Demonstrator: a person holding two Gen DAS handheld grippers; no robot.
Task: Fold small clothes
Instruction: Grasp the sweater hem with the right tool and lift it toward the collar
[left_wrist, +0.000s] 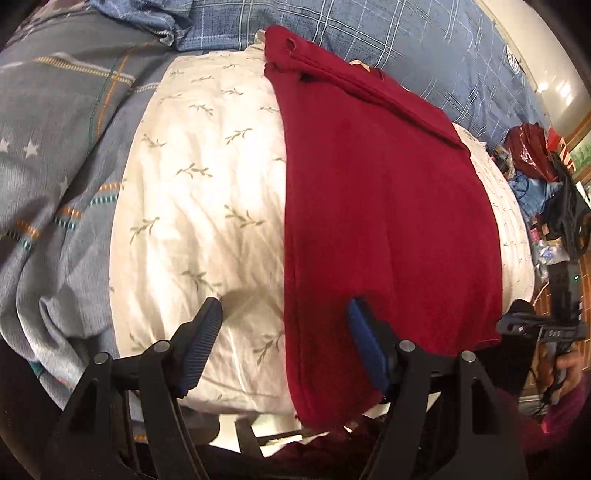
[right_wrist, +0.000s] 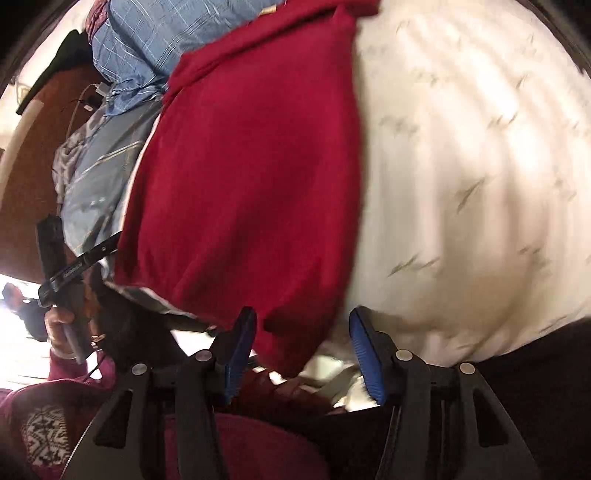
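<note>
Black finger frames with blue ribbed pads fill the bottom of both wrist views. Left gripper (left_wrist: 284, 343): jaws spread wide, nothing between them; one pad hangs over the cream leaf-print pillow (left_wrist: 207, 206), the other over the near edge of the red garment (left_wrist: 388, 221). Right gripper (right_wrist: 301, 347): jaws also apart, released; the garment's (right_wrist: 251, 177) near hem hangs between the pads, but neither pad presses it.

Garment position: lies lengthwise on the pillow, already narrowed into a long strip. Far end shows a folded flap with an eyelet, up against the blue checked bedding (left_wrist: 388, 40). Near end droops over the pillow's front edge. Grey striped blanket (left_wrist: 62, 122) sits to the left in the left wrist view.

Right wrist view is blurred, so fine detail of the hem is unclear.

Step in hand, by my reading: lengthwise fold appears done; both grippers sit at the near end between grasps. Crosswise fold not yet made.

Next move likely calls for each gripper to pinch one near corner of the strip, catching all layers, then lift and carry that end toward the far end, keeping edges lined up. Soft pillow underneath may give way and let the layers shift.
</note>
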